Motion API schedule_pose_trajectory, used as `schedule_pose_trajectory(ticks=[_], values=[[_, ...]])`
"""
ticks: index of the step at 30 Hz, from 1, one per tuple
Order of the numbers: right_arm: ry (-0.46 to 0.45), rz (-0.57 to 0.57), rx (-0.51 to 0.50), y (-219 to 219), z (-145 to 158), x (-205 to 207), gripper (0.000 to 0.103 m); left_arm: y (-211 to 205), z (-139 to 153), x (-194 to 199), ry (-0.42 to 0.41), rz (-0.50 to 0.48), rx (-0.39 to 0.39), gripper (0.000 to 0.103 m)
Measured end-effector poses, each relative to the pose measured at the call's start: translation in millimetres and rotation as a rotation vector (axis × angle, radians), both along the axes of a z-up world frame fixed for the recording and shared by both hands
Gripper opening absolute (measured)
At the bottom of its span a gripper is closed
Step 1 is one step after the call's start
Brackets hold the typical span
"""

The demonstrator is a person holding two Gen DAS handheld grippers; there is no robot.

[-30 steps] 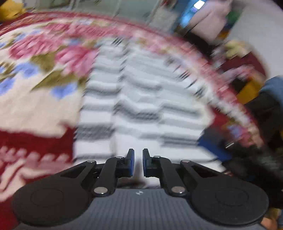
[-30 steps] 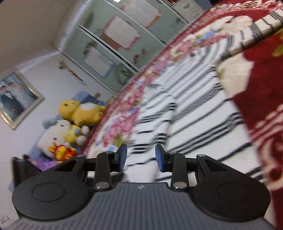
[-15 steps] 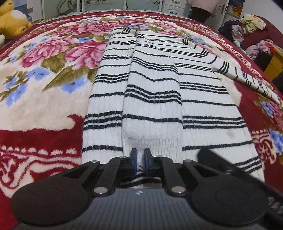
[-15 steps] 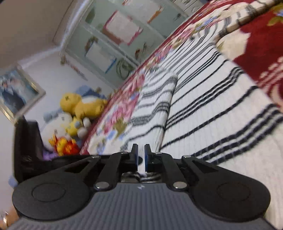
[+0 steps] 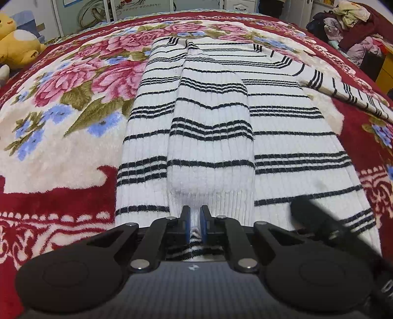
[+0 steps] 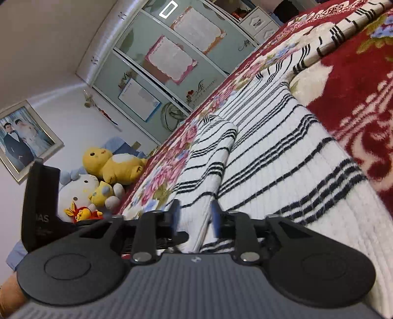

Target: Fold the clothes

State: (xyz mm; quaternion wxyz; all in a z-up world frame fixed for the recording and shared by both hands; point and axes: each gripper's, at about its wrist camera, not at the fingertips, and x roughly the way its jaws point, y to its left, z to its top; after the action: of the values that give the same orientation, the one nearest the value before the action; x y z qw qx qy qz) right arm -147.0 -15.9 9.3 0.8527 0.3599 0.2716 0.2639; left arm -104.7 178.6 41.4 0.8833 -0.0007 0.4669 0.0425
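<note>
Striped sweater (image 5: 282,147), flat on floral blanket (image 5: 54,152); 1 sleeve folded in.

Item: white knit with black stripes, spread lengthwise on the blanket. Sleeve (image 5: 211,137) lies down the body's middle; the other sleeve (image 5: 343,90) trails off toward the right edge. Left gripper (image 5: 195,222): fingers clenched on a pinch of knit at the near hem, under the cuff. Right gripper (image 6: 195,220): fingers parted, straddling the knit edge, gripping nothing. Surroundings: 1 yellow plush (image 6: 110,164), clothes pile (image 5: 348,22). Handling note, as judgement: keep the left pinch low and taut, so the folded sleeve stays square; seat the right fingers fully over the edge before closing.
</note>
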Motion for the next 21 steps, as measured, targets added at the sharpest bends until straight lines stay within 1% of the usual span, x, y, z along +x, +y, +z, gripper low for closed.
schedule_pose_trajectory(ticks=[1,2,3,5,7,8,9,10,11,12,13,15,19,21], values=[[0.033,0.016,0.002,2,-5,6,0.041,-1,0,0,0.003,0.002,0.005,0.012],[0.064,0.03,0.007,3,-12,10,0.038,-2,0,1,0.005,0.004,0.012,0.012],[0.062,0.023,0.013,2,-13,11,0.036,-3,0,2,0.008,0.006,0.018,0.012],[0.063,0.016,0.035,-2,-11,10,0.036,-7,0,3,0.017,0.006,0.035,0.012],[0.014,-0.019,0.024,-4,-3,4,0.037,-9,1,4,0.025,0.005,0.049,0.012],[-0.029,-0.038,0.011,-5,2,-1,0.038,-9,1,5,0.028,0.007,0.05,0.012],[-0.067,-0.052,0.002,-5,6,-4,0.041,-9,1,5,0.027,0.009,0.046,0.012],[-0.073,-0.051,0.007,-6,6,-4,0.051,-8,1,4,0.027,0.012,0.041,0.012],[-0.028,-0.034,0.018,-5,-1,2,0.055,-7,1,4,0.027,0.018,0.032,0.012],[0.006,-0.022,0.026,-4,-6,6,0.053,-4,1,4,0.025,0.026,0.016,0.012],[0.007,-0.026,0.027,-5,-5,6,0.041,-2,0,4,0.023,0.035,-0.002,0.012],[0.008,-0.036,0.03,-5,-5,5,0.043,3,0,3,0.012,0.051,-0.037,0.011],[0.01,-0.054,0.035,-6,-3,5,0.043,12,2,0,0.002,0.063,-0.105,0.011],[0.011,-0.063,0.038,-7,-3,4,0.043,14,7,-1,-0.006,0.07,-0.136,0.011]])
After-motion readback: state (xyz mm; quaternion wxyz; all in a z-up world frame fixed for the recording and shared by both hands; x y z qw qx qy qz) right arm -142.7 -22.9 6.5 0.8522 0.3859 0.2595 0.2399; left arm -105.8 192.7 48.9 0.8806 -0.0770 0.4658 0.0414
